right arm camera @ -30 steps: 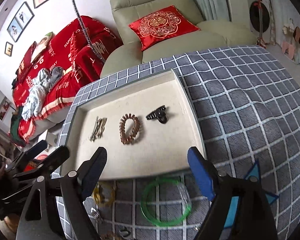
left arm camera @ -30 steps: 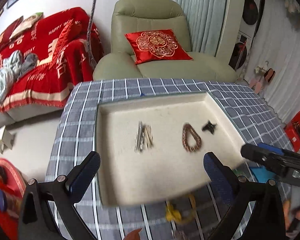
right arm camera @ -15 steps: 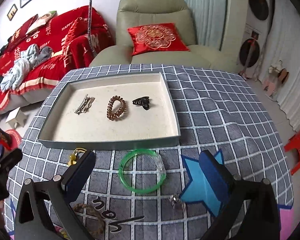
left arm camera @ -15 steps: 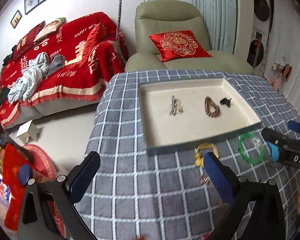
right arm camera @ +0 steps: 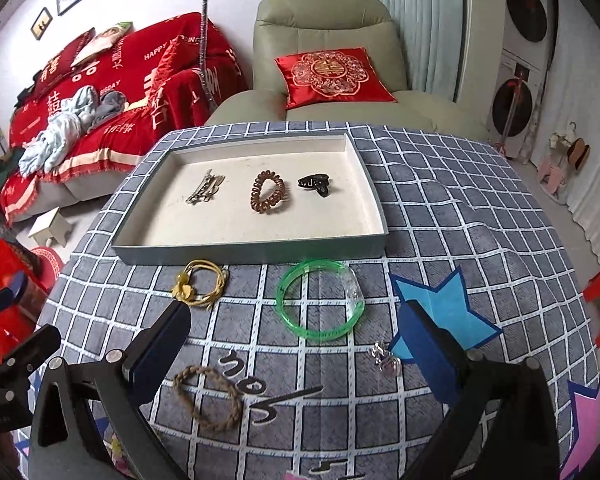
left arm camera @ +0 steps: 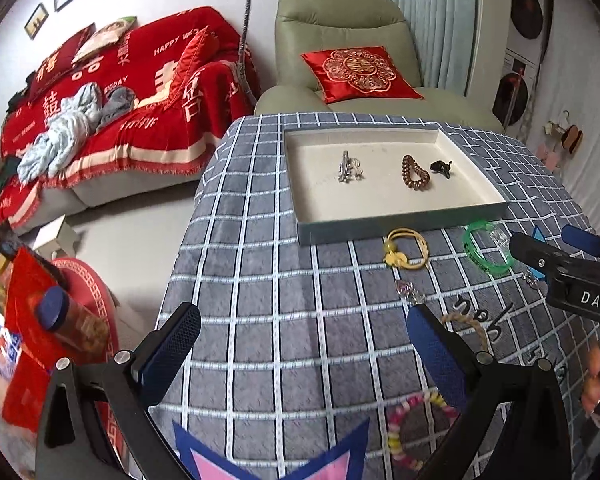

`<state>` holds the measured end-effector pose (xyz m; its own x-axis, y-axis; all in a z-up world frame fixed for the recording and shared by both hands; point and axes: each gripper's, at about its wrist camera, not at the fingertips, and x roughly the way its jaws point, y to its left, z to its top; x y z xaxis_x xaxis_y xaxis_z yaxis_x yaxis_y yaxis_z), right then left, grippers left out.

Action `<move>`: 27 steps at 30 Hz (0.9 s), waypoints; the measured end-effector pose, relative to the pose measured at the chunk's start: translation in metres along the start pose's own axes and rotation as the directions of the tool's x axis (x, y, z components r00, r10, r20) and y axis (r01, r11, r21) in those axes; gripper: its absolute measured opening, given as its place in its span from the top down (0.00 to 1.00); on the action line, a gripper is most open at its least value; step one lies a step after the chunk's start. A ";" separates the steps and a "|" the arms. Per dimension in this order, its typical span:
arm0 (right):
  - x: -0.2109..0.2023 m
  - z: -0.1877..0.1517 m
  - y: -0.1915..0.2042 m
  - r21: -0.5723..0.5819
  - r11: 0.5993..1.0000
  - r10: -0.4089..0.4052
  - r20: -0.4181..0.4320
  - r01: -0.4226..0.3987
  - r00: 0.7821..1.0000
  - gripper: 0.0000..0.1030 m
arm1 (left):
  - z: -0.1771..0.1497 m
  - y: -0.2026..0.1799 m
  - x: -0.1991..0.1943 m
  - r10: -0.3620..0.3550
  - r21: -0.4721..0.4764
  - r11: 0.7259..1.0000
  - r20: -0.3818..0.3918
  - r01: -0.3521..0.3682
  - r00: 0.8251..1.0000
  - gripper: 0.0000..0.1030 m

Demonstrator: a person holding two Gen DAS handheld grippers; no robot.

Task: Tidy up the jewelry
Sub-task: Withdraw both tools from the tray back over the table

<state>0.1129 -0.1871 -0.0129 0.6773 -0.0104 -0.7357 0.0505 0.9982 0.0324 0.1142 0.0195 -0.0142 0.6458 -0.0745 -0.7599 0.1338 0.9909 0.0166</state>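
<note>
Shallow grey-walled cream-lined tray (right arm camera: 252,250) sits centre frame in the right wrist view, holding three pieces in a row: silver metal hair clips (right arm camera: 205,192), brown coiled hair tie (right arm camera: 267,192), small black claw clip (right arm camera: 315,185). Still loose on the grey checked bench (right arm camera: 480,216), lower half of frame: translucent green plastic bangle (right arm camera: 320,298) just below the tray's near wall, yellow cord bracelet with a gold charm (right arm camera: 200,284) to its left, braided tan rope bracelet (right arm camera: 208,402) lower left, small silver charm (right arm camera: 385,360) lower right beside a blue paper star (right arm camera: 440,312). In the left wrist view we also see a pink-and-yellow beaded bracelet (left arm camera: 416,428) at bottom right and a clear crystal piece (left arm camera: 406,290) mid-frame.

Right tongs (right arm camera: 296,344) gape wide, empty, above the bench. Left tongs (left arm camera: 304,344) also spread wide, empty.

We judge the step in hand is picking the next loose piece; the green bangle sits nearest between the right tongs' tips. To do it well we would lower onto one side of the rim, pinch across the band and lift over the tray wall into a bare spot on the lining.

In the way: tray's near wall right behind the bangle, silver charm close to the right tip. Red-covered sofa (right arm camera: 100,92) and green armchair (right arm camera: 328,64) are behind the bench, no obstruction.
</note>
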 end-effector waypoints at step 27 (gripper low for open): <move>-0.052 -0.041 -0.011 -0.004 0.999 0.050 0.070 -0.050 0.996 0.00 | -0.065 -0.017 -0.009 -0.015 -0.021 1.000 -0.071 0.013 0.997 0.00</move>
<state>0.0472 -0.1948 -0.0030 0.7288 0.0357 -0.6838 0.0135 0.9977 0.0665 0.0566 0.0106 -0.0498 0.5889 -0.0809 -0.8041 0.1264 0.9919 -0.0072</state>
